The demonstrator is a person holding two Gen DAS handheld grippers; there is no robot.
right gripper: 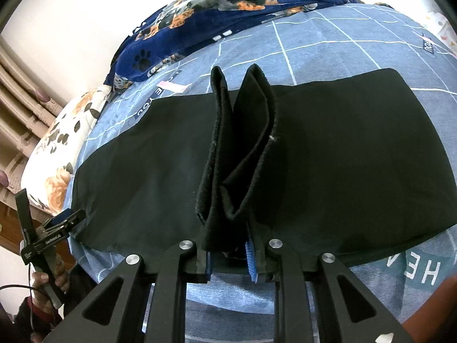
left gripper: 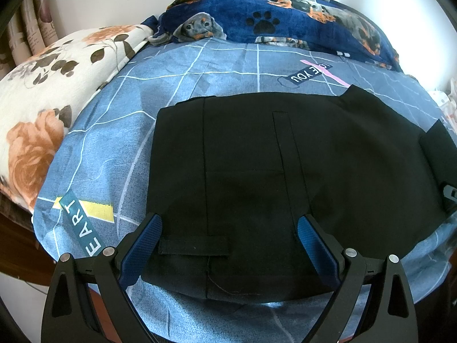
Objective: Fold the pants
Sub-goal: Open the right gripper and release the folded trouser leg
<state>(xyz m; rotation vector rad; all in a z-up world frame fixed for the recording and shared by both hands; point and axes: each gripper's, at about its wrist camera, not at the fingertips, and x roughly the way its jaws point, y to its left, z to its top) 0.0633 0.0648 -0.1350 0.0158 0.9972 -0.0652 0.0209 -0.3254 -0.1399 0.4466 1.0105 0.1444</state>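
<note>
Pants [left gripper: 271, 177], black and already folded into a flat slab, lie on the blue checked bedsheet [left gripper: 120, 108], near its front edge. My right claw [right gripper: 231, 257] is clenched on a bunched end of that same cloth, which stands up between its blue pads [right gripper: 250, 260] in several loose layers. My left claw [left gripper: 228, 245] hangs released, jaws spread wide over the near left corner of the slab and gripping nothing.

Trouble, as I judge it, sits in that right-hand pinch. The layers fan apart above the pads, so only some may truly be caught; if I carry the end across, a loose layer could slide out and the fold would land crooked or rumpled. Pulling with nothing pinning the far side could also drag the whole slab toward the bed's edge, since my left claw is not pressing down. The cloth is dark on dark, so I could misjudge where its edges meet.

As for containers, I see none: no basket, drawer or box. Around the pants there are only the floral pillow [left gripper: 42, 108] and the dog-print blanket [left gripper: 285, 17], both well clear.
</note>
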